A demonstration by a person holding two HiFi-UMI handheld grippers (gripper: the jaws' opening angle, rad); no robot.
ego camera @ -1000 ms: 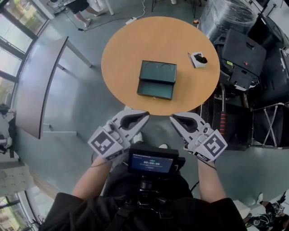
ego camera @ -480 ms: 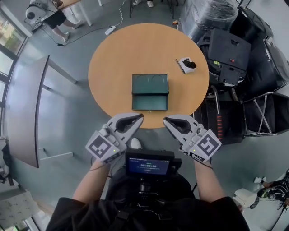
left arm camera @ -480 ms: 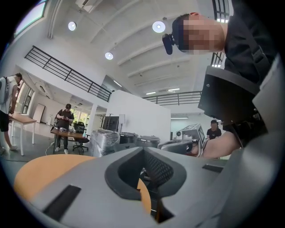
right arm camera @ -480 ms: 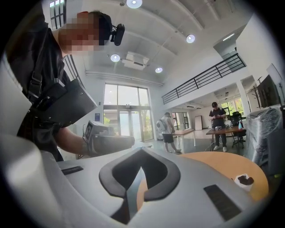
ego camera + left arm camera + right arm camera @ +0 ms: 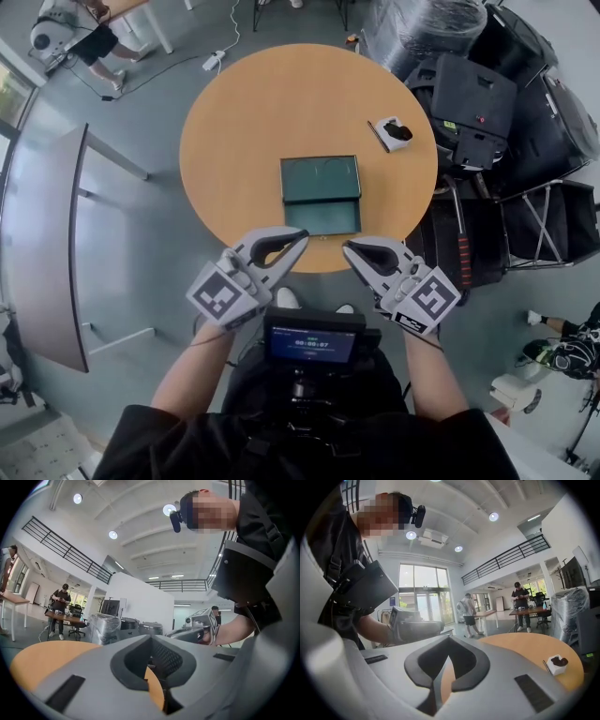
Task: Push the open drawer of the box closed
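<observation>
1. Nearest me, the left gripper (image 5: 302,235) and the right gripper (image 5: 347,247) hover just short of the table's near edge. Each has its jaws pressed together on nothing.
2. The round table (image 5: 244,122) carries the box (image 5: 320,176) near its middle. Its drawer (image 5: 323,218) stands pulled out toward me, close to both grippers but touching neither.
3. The drawer looks empty, though its dark lining could hide something small.
4. I judge the box light, stiff and likely to slide on the smooth top. I'd press closed tips against the middle of the drawer's front edge, perhaps bracing the box's far side.
5. Farther off to the right, a small white tray (image 5: 382,124) holds a dark object I can't identify.
</observation>
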